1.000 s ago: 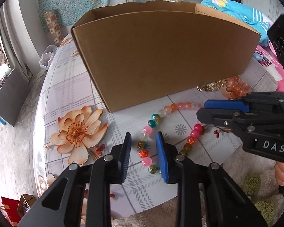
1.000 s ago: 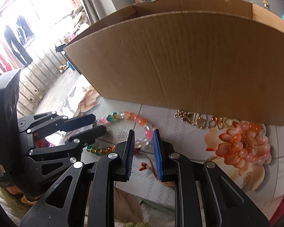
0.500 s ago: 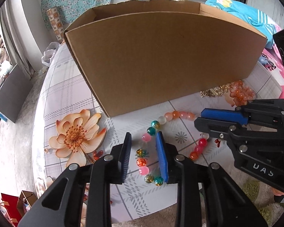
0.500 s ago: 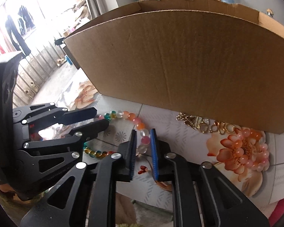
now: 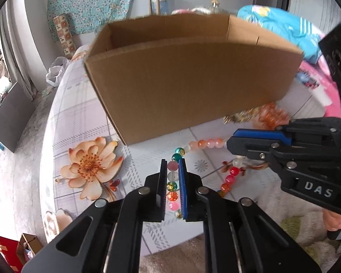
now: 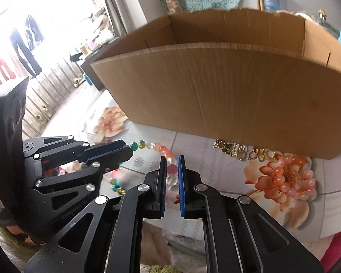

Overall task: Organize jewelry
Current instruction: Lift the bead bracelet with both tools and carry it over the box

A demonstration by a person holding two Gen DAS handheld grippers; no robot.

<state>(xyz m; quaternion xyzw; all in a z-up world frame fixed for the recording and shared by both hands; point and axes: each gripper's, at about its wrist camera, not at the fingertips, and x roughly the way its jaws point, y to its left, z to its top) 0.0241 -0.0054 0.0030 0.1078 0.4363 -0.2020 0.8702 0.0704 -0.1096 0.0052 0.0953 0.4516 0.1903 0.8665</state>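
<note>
**Bead strand gripped at two places before the lift**

In the left wrist view, the left gripper (image 5: 173, 166) is seen with its jaws closing to a narrow gap on the bead strand (image 5: 172, 185), a column of pink, clear, green and orange beads being pinched between the blue pads. The strand is laid on the flowered tablecloth (image 5: 79, 122) just in front of the open cardboard box (image 5: 188, 86); it is looped rightward to where the right gripper (image 5: 230, 140) is met. Glassy round beads of mixed colours are shown, loosely strung, so sagging is to be expected between the two grips. A gold chain (image 5: 238, 116) is left by the box's foot.

In the right wrist view, the right gripper (image 6: 172, 167) is likewise closing, clear and pink beads being held between its pads, with the left gripper (image 6: 125, 151) close by. The grasp step is judged to be in hand. A joint raise over the box's near wall is called for next, both grips being kept firm.
</note>
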